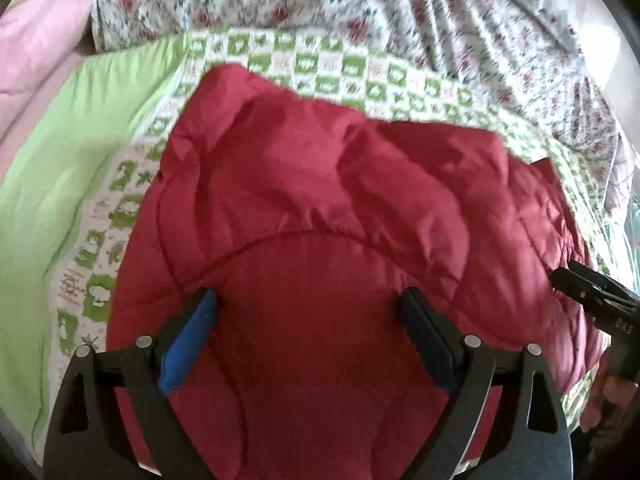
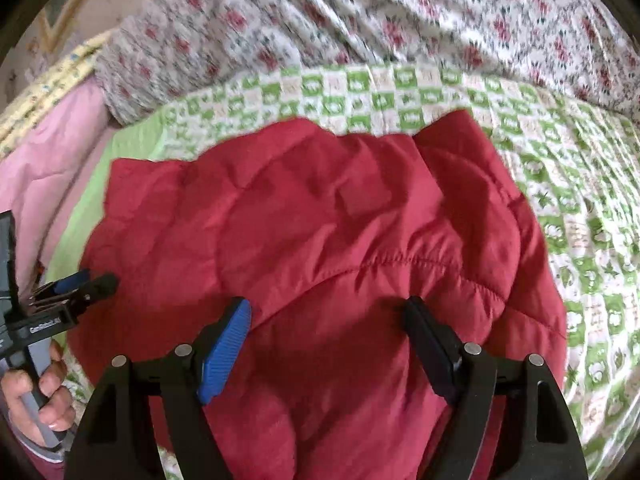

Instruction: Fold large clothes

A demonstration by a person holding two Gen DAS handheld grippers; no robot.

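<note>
Both jaws stand wide and hold nothing: the left gripper (image 1: 308,300) and right gripper (image 2: 328,308) hover side by side over the near half of the jacket (image 1: 328,208). Largest in view is the floral sheet (image 1: 360,4) at the back; in front of it lies the green checked quilt (image 2: 568,208), and the red puffy jacket sits bunched on that quilt, apparently partly folded. Judging from its slick, padded look, a shallow pinch could catch only the top layer, so the fold would slip or spring open; a deep one could snag the quilt beneath.
</note>
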